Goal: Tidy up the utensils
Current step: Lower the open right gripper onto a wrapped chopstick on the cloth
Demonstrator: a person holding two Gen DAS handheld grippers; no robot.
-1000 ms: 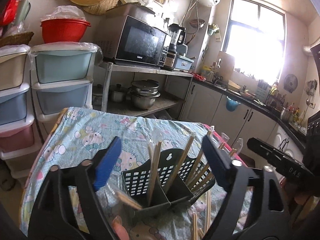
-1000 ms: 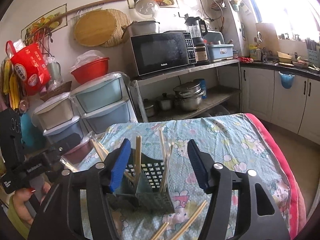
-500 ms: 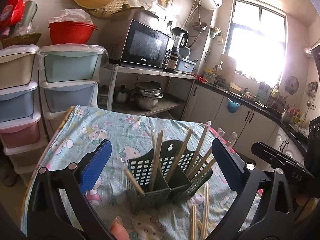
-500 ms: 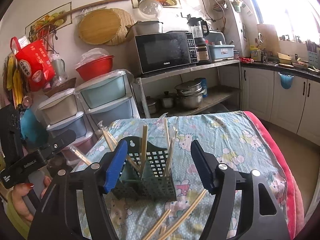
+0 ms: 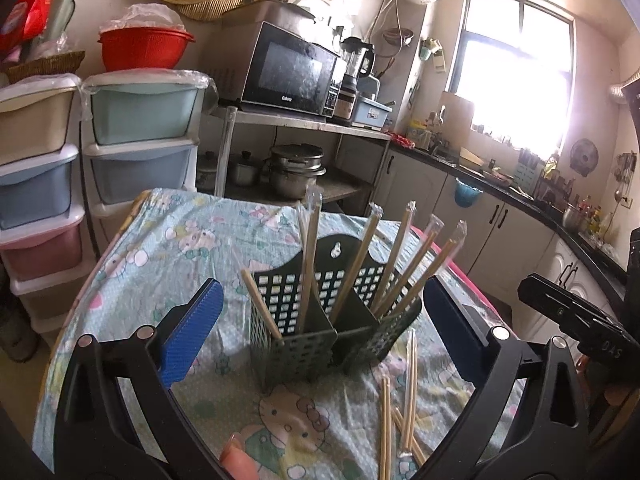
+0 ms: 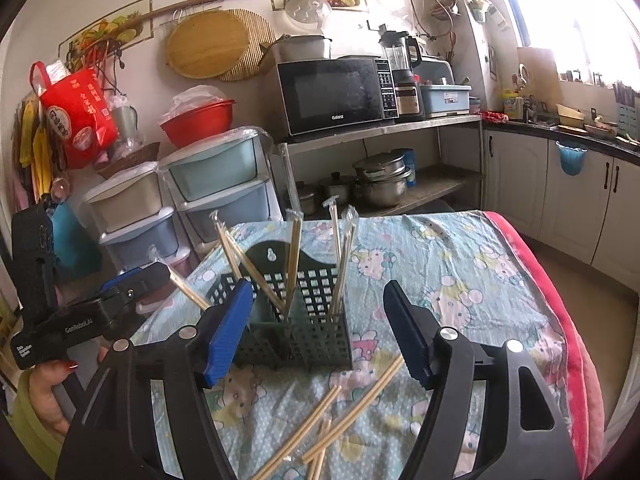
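Observation:
A dark green perforated utensil holder [image 5: 320, 320] stands on the table and holds several wrapped wooden chopsticks [image 5: 308, 268]. It also shows in the right wrist view [image 6: 304, 320]. My left gripper [image 5: 320, 324] is open and empty, its blue pads either side of the holder and a little nearer to me. My right gripper [image 6: 320, 336] is open and empty, framing the holder from the other side. Loose chopsticks [image 5: 404, 396] lie on the cloth in front of the holder; they also show in the right wrist view [image 6: 340, 416].
The table carries a light blue cartoon-print cloth [image 5: 176, 256] with a pink edge [image 6: 560, 304]. Stacked plastic drawers [image 5: 140, 140] stand behind it. A metal rack with a microwave [image 6: 336, 92] and pots [image 6: 380, 184] is further back. Kitchen cabinets [image 6: 560, 184] run along the right.
Both grippers have pulled back and up from the holder, so it looks smaller and further off. The left gripper's jaws have opened wider.

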